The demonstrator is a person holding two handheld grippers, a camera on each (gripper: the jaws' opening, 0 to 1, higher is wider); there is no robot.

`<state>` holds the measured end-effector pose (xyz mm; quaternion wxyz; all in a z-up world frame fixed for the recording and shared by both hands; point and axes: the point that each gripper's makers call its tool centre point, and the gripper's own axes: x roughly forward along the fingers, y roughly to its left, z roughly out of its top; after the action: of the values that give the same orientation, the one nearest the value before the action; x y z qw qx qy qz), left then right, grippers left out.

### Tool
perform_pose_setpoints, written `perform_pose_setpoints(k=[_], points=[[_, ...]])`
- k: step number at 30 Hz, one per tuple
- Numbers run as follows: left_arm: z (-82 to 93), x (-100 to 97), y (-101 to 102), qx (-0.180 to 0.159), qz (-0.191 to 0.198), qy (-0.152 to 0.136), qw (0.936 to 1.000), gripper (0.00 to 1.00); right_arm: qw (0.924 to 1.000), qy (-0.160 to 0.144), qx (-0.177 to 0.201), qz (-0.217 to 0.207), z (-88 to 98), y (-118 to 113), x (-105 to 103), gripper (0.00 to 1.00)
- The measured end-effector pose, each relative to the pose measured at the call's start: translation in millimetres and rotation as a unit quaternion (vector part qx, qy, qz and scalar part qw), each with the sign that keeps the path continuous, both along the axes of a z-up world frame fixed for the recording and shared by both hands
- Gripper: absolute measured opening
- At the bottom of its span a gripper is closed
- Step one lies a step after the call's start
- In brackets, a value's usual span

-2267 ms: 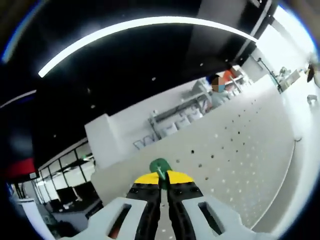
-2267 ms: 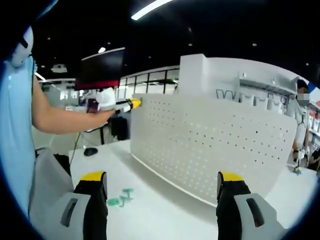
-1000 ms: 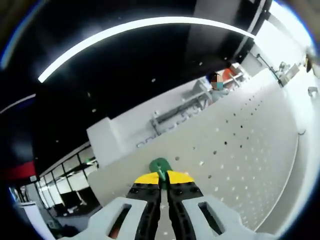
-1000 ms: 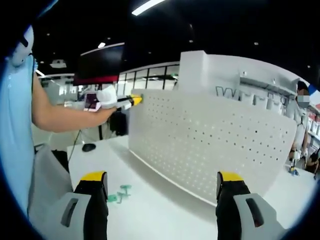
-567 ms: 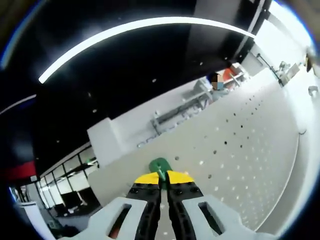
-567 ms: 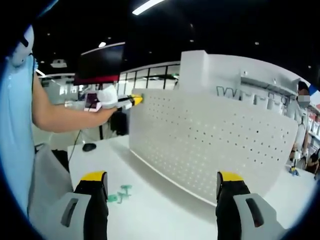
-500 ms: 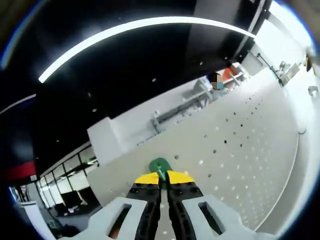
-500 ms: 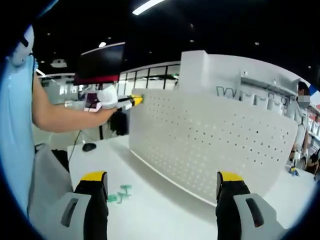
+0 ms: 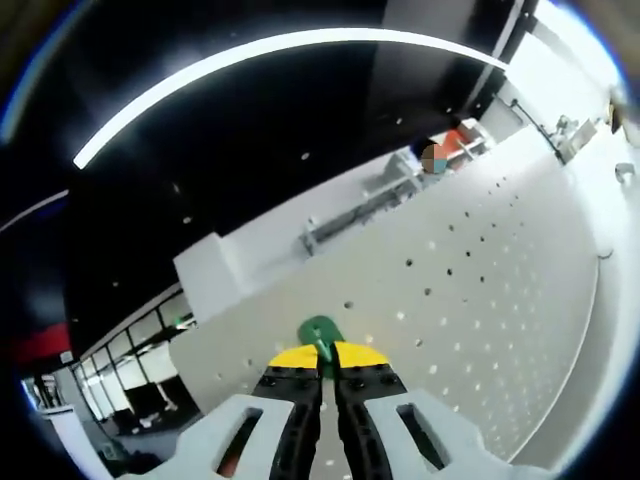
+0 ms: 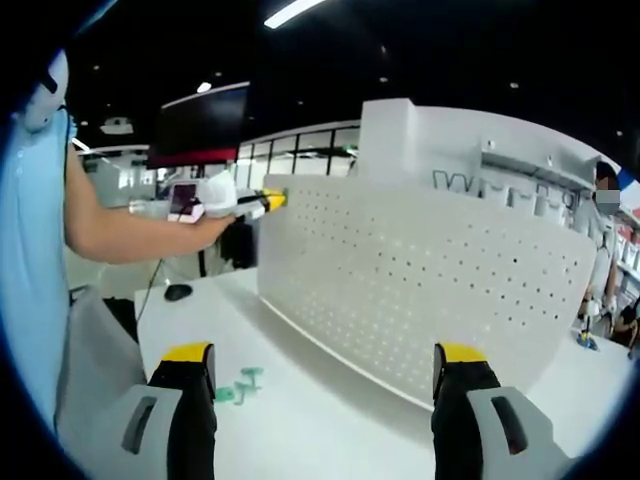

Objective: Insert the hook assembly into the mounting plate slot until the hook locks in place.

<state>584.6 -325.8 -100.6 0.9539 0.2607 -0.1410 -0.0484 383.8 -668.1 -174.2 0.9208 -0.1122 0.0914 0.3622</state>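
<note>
At the pegboard's upper left corner: green hook (image 9: pixel 321 334) pinched in the left gripper (image 9: pixel 322 372), tip just at the perforated mounting plate (image 9: pixel 480 300).
Insertion step in hand, judged not yet locked; next, align hook to a hole and press home. Right gripper (image 10: pixel 325 385) spread wide, holding nothing, above the white table (image 10: pixel 300 420) near spare green hooks (image 10: pixel 240 385).

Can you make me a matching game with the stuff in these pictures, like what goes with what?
Things:
1. green hook
2. pegboard
3. spare green pieces
4. right gripper

Descriptions:
A. lying on the white table
B. open, holding nothing
C. pinched in the left gripper
D. white, standing up, full of little holes

Pairs: 1-C, 2-D, 3-A, 4-B
</note>
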Motion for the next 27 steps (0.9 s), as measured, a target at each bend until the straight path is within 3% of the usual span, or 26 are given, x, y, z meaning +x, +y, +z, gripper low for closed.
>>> perform_pose_setpoints(k=[9,27], points=[[-2.0,0.7,1.2,-0.011,-0.002,0.012,0.9999,0.05,1.0000,-0.001,-0.002,0.002,0.3,1.4,1.2,0.91],[-8.3,-4.6,0.7,-0.027,-0.012,0.033,0.9990,0.19,1.0000,-0.004,-0.002,0.003,2.7,1.5,-2.7,0.91]])
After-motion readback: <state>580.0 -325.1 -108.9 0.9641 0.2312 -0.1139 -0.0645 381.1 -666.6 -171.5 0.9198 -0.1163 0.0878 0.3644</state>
